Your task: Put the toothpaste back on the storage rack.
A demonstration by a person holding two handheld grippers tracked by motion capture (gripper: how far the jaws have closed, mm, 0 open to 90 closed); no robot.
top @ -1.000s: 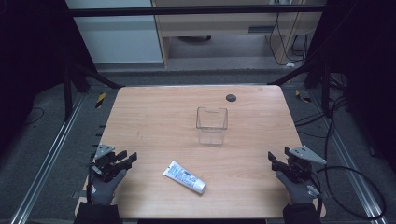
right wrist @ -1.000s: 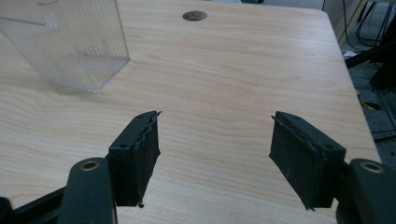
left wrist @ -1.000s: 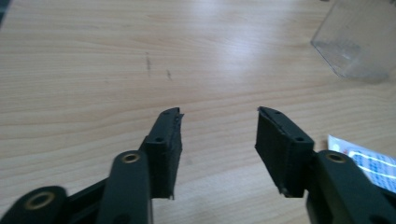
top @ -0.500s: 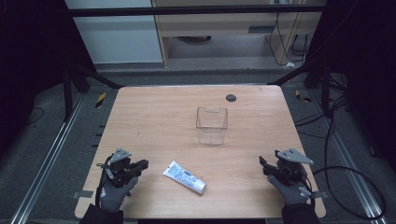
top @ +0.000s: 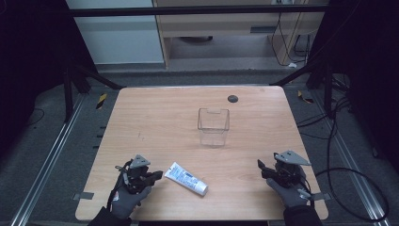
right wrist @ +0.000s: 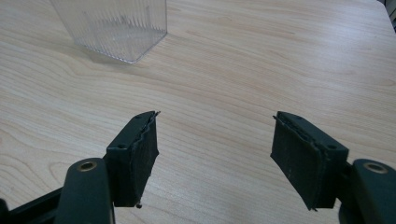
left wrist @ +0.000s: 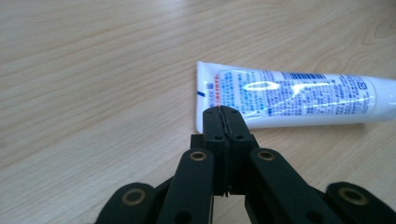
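The left hand-held gripper [left wrist: 223,112] is clenched with nothing between its jaws, tips just beside the crimped end of the white toothpaste tube [top: 187,178], which lies flat on the desk [top: 160,117]. The right hand-held gripper [right wrist: 215,140] is released above bare wood, near the clear plastic container [top: 213,126].

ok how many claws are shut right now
1. The left claw, near the table's front-left corner, has its black jaws pressed together just short of the white printed tube. The right claw, front right, is wide open.
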